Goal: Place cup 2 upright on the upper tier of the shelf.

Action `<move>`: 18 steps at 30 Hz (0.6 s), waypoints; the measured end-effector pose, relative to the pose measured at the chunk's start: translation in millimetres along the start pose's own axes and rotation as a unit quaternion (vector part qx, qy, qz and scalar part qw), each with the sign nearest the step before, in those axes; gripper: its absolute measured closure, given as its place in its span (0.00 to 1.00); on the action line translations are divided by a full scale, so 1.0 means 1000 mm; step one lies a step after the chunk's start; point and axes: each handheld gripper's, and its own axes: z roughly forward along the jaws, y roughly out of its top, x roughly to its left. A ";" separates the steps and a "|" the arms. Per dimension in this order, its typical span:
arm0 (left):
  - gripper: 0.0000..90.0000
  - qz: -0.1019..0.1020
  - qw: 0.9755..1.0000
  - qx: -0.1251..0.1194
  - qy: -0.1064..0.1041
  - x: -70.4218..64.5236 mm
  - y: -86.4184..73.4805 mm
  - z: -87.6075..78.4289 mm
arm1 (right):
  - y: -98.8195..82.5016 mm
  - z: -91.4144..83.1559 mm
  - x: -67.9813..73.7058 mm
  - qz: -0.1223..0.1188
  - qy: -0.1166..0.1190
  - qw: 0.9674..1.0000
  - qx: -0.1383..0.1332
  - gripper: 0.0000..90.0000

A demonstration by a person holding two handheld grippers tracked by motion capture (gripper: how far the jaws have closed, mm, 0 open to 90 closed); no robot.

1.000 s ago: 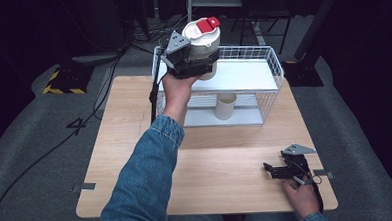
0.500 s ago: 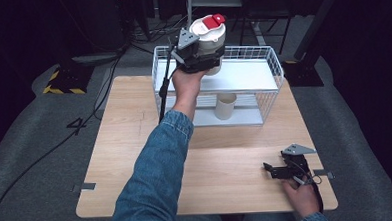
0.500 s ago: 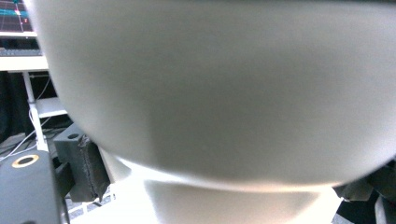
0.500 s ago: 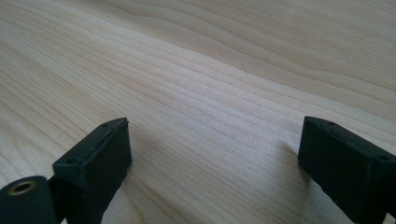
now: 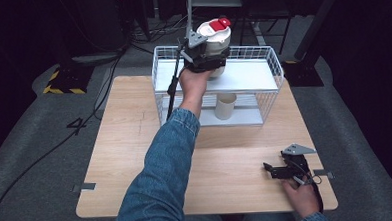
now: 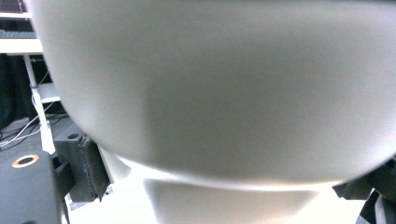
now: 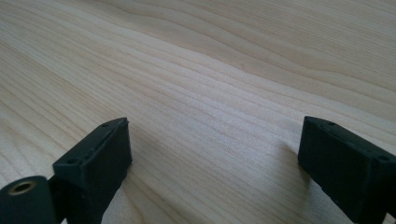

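— White plastic, one container (image 5: 215,39), with one red lid on top: where was it?

— Clamped in my left gripper (image 5: 201,57), one jaw on each side of its body. I held it above the top shelf of the single white wire rack (image 5: 269,62) at the table's far edge. In my left gripper view its pale wall (image 6: 210,84) sat right against the lens.

— Other items?

— One cream cylinder (image 5: 225,106), upright on the rack's lower shelf.

— The second tool?

— My right gripper (image 5: 281,171) lay low on the wooden table (image 5: 226,164) near its right corner. Its two jaws stood apart with bare wood (image 7: 210,102) between them, gripping nothing.
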 end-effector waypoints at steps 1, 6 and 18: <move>0.14 -0.001 1.000 0.002 0.003 0.000 -0.001 0.001 | 0.000 0.000 0.000 0.000 0.000 1.000 0.000 0.11; 0.14 -0.014 1.000 0.004 0.014 0.003 -0.002 0.004 | 0.000 0.000 0.000 0.000 0.000 1.000 0.000 0.11; 0.14 -0.006 1.000 0.017 0.018 -0.002 -0.008 0.012 | 0.000 0.000 0.000 -0.001 0.000 1.000 0.001 0.11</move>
